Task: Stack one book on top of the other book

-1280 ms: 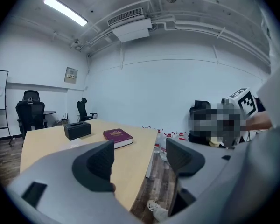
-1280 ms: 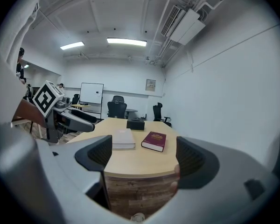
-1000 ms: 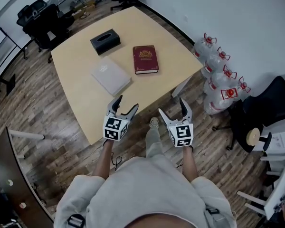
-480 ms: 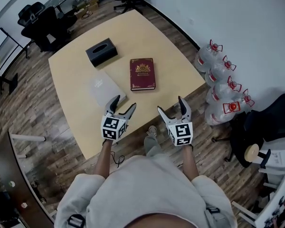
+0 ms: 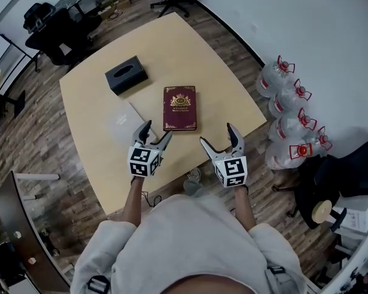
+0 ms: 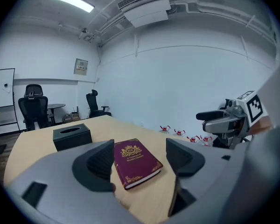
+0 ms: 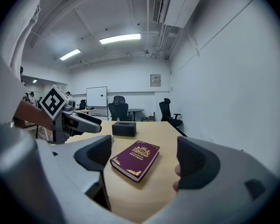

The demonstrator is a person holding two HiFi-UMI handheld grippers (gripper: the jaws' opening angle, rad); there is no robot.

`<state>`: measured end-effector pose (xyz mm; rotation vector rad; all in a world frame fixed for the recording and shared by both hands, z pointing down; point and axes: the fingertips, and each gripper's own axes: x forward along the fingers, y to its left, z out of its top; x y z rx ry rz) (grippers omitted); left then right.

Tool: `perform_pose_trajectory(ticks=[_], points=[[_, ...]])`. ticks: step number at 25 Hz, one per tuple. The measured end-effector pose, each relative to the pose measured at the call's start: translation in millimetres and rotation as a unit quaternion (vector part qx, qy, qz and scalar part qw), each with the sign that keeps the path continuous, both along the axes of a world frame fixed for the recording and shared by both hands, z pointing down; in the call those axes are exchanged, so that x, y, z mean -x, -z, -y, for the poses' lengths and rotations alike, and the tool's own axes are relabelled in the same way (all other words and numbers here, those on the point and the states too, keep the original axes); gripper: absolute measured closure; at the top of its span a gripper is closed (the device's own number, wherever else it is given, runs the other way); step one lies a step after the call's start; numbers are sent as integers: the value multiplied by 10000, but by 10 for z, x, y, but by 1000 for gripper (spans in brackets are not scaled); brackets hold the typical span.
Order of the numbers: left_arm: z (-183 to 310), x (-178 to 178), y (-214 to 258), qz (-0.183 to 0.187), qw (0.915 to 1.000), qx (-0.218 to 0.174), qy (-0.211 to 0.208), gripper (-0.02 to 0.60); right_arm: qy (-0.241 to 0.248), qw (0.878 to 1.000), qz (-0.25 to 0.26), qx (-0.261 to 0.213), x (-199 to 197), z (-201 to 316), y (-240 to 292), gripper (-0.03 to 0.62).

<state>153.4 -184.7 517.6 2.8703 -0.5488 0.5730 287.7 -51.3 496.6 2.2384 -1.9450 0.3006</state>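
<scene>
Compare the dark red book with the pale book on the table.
Colour: the dark red book bears gold ornament; the pale book is whitish and nearly plain.
Pose: the dark red book lies nearly straight in the head view, the pale book skewed.
View: the dark red book shows whole; the left tongs cover part of the pale book.
Both lie flat, closed and apart on the table.

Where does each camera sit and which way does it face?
Head view: on the person's head, facing steeply down on table, red book, pale book; shows torso, forearms, left hand-held gripper, right hand-held gripper.
Left gripper view: rides the left one, faces red book past open jaws; right one shows.
Right gripper view: rides the right one, same aim; left one shows.
Shared: both gripper views hold red book, black box.
</scene>
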Motion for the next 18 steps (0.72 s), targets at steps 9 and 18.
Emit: perform_pose_trajectory(ticks=[9,18], points=[[246,-189,-133,173,9996,83,207,232,302,9994,120,135,-241,388,-154,161],[419,-284,-248,288,9993,201,146,232,448,9981,237,364,-290,620,-325,154]])
